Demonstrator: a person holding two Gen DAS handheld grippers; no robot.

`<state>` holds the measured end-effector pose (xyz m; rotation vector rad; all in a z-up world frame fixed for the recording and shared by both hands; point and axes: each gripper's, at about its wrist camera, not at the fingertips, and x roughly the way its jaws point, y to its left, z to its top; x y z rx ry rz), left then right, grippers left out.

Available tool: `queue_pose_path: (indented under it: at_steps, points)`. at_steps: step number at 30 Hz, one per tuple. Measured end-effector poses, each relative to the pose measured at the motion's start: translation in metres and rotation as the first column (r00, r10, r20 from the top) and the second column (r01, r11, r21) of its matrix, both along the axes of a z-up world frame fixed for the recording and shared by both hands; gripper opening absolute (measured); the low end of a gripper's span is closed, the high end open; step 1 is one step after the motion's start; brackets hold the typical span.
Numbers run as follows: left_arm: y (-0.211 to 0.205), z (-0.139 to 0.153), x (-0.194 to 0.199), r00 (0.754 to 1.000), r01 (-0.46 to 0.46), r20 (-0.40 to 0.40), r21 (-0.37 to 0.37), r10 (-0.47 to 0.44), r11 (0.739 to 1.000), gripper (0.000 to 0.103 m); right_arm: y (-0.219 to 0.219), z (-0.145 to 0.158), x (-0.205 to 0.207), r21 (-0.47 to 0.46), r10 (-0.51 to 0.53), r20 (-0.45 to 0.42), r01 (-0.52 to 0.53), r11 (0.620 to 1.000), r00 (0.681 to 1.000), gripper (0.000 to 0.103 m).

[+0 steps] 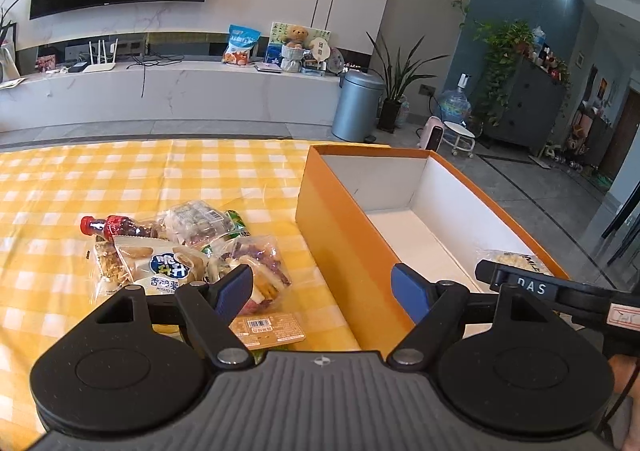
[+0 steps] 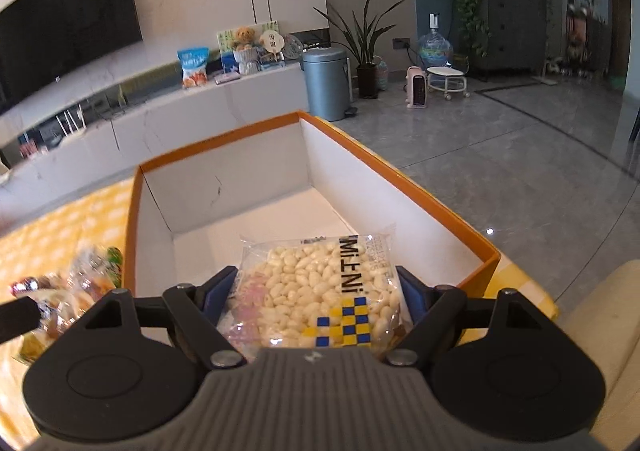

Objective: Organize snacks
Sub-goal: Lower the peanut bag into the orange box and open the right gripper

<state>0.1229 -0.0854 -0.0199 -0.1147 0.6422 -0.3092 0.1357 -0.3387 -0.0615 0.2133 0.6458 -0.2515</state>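
1. While our left claw tilts downward over the yellow checked worktop, its blue pads stand spread with nothing between them; the snack pile lies just beyond the left pad, and the orange box sits just right of it.
2. From the right wrist, our right claw angles down over the near end of the orange box, pinching a clear bag of white puffs by both side edges, above the box's white floor.
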Motion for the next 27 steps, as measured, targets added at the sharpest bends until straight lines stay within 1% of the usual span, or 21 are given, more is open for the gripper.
queue_pose_path:
  at_steps: [3,6,8,13,14,15,16,19,21,23,25,27]
  points:
    - [0.003,0.001,-0.002,1.000,-0.003,0.009,0.008,0.003,1.000,0.092,-0.002,0.000,0.006,-0.002,-0.021,-0.014,0.021,1.000,1.000,0.080]
    - [0.005,0.003,-0.001,1.000,-0.008,0.010,0.002,0.008,1.000,0.092,-0.004,-0.003,0.018,0.037,-0.059,-0.028,0.060,0.998,0.998,0.080]
    - [0.008,0.004,-0.001,1.000,-0.011,0.014,0.000,0.011,1.000,0.092,0.003,-0.004,0.026,-0.002,-0.082,-0.047,0.082,0.997,0.996,0.080]
    - [0.014,0.004,0.002,1.000,-0.031,0.006,-0.008,0.031,0.999,0.092,0.018,-0.009,0.036,-0.121,-0.090,-0.124,0.075,0.990,0.988,0.080]
    - [0.014,0.003,0.003,1.000,-0.031,0.003,-0.006,0.031,0.999,0.092,0.020,-0.010,0.037,-0.139,-0.095,-0.134,0.077,0.987,0.986,0.080]
    - [0.014,0.003,0.004,0.999,-0.033,-0.001,-0.004,0.033,0.999,0.092,0.022,-0.011,0.037,-0.157,-0.103,-0.143,0.080,0.984,0.984,0.083]
    - [0.015,0.003,0.004,0.999,-0.038,-0.007,-0.002,0.038,0.999,0.092,0.024,-0.011,0.038,-0.174,-0.120,-0.154,0.093,0.980,0.981,0.083]
    - [0.017,0.002,0.006,0.999,-0.046,-0.029,-0.009,0.045,0.999,0.092,0.024,-0.010,0.033,-0.175,-0.119,-0.139,0.094,0.980,0.983,0.086]
    - [0.019,0.002,0.006,0.998,-0.051,-0.041,-0.017,0.050,0.999,0.092,0.022,-0.008,0.027,-0.161,-0.126,-0.110,0.107,0.981,0.986,0.091]
    - [0.022,0.004,0.005,0.998,-0.047,-0.042,-0.029,0.046,0.998,0.092,0.020,-0.006,0.024,-0.136,-0.134,-0.077,0.123,0.983,0.988,0.092]
    - [0.023,0.007,0.002,0.998,-0.048,-0.032,-0.024,0.047,0.999,0.092,0.016,-0.002,0.016,-0.101,-0.141,-0.029,0.138,0.985,0.990,0.092]
    - [0.023,0.012,-0.001,0.998,-0.062,-0.019,-0.006,0.062,0.998,0.092,0.012,0.004,0.004,-0.047,-0.127,0.047,0.129,0.991,0.991,0.092]
